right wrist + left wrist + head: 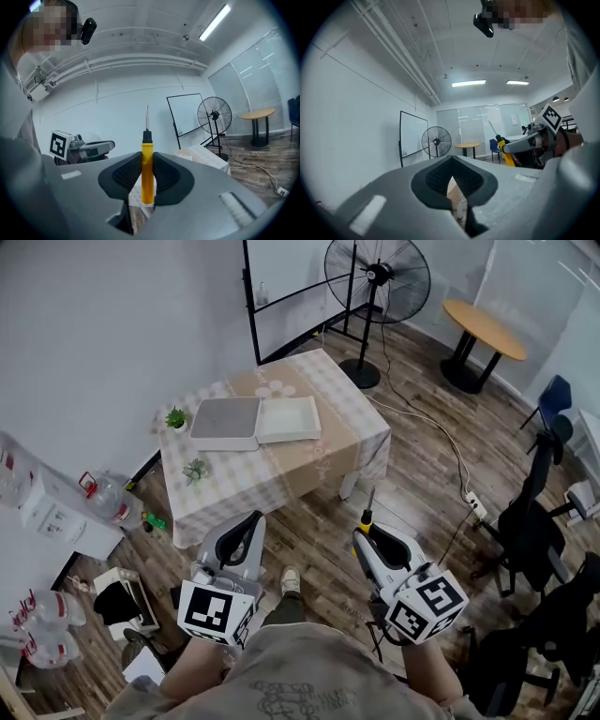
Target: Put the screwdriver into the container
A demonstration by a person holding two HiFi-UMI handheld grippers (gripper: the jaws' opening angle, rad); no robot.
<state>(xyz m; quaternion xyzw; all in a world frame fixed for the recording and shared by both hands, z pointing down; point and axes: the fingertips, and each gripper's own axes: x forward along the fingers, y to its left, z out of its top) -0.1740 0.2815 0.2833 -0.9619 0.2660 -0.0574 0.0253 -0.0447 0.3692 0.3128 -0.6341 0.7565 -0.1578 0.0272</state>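
My right gripper [362,538] is shut on a screwdriver [367,513] with a yellow handle; its black collar and metal shaft point up past the jaws. In the right gripper view the handle [147,174] is clamped upright between the pads of the right gripper [147,158]. The container [258,421], a flat white box lying open with its lid beside it, rests on a table [309,470] with a checked cloth, well ahead of both grippers. My left gripper [251,521] is shut and holds nothing, its left gripper [453,159] pads meeting at the tip. From it I see the screwdriver [506,151] at the right.
Two small potted plants [175,417] [195,470] stand on the table's left side. A standing fan [378,277] and a round wooden table [483,329] are behind it. Office chairs [534,521] and a power strip [473,505] lie to the right, water bottles [103,495] to the left.
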